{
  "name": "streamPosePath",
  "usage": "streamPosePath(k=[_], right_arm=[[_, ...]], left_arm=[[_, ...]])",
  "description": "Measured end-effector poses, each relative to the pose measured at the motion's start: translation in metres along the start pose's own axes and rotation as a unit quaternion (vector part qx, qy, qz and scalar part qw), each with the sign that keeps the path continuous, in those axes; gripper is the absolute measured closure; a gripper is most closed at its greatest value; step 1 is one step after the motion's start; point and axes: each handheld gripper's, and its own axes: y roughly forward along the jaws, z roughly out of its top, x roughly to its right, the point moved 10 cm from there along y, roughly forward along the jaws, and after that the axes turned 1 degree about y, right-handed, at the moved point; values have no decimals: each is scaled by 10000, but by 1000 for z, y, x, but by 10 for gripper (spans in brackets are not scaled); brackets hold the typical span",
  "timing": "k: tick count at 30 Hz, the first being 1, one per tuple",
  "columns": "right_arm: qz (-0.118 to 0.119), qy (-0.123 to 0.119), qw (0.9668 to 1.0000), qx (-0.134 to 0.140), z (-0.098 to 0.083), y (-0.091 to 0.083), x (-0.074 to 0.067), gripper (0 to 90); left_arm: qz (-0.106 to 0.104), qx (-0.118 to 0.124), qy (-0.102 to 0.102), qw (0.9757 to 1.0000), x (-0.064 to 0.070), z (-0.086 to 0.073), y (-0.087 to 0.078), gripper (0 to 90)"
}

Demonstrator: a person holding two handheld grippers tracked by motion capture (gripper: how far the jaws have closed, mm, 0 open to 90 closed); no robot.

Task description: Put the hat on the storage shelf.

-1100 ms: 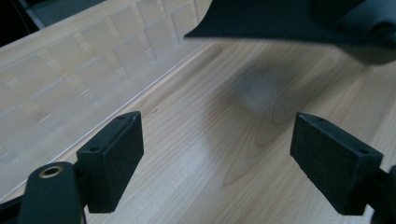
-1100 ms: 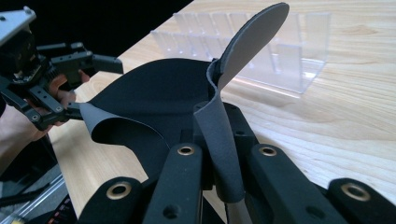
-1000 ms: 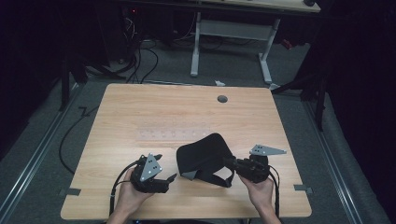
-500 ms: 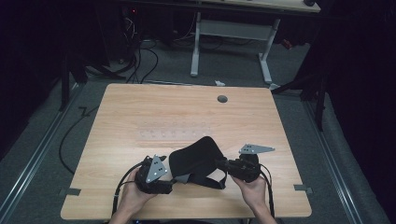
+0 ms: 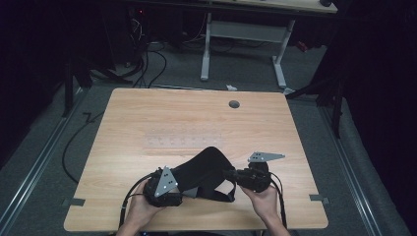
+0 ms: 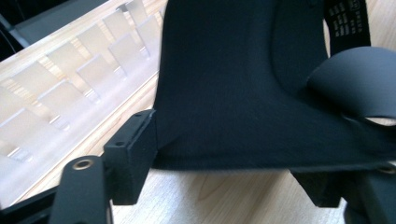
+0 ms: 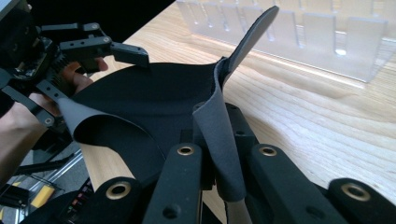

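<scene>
Garment: black stretch fabric piece (image 5: 204,169), slack and partly lifted off the near middle of the table (image 5: 147,118), spanned between both tools.

Right hand-held gripper (image 5: 235,176): clamped on a folded edge of the cloth; grip looks secure.

Left hand-held gripper (image 6: 224,182): jaws apart but just now closing, hem lying between them, pads not yet pressing.

Risk, as judged: left jaws may close on too thin a bite, or catch a double layer, since the hem sags unevenly; cloth would then slip out or bunch when pulled. The garment's loose strap (image 5: 223,194) could snag.

Surroundings: clear slotted rack (image 7: 299,32) on the table beyond the cloth, close enough to catch swinging fabric; grommet hole (image 5: 234,104) far side, well apart.
</scene>
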Motion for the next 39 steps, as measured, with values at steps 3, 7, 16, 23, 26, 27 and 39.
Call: streamPosePath(k=[3,7,16,23,26,27,39], right_arm=[[39,9,10000,12,1,2,-1,860],[155,22,9999,36,2,3,-4,859],[158,41,9999,36,5,9,0,832],[71,161,9998,74,11,10,9,729],[29,130,9998,158,15,10,12,620],[5,129,9998,176,16,9,13,592],[-840,217,9935,734,8,-18,54,503]], left_arm=[[16,12,28,10000,-1,0,-1,362],[20,75,185,9998,1,2,-4,453],[-264,-108,99,9995,4,0,-6,675],[-808,-114,146,9966,24,2,-11,858],[-830,-188,185,9962,28,-1,-10,867],[-842,-165,118,9962,28,0,-11,867],[-870,155,-319,9956,15,20,-25,867]])
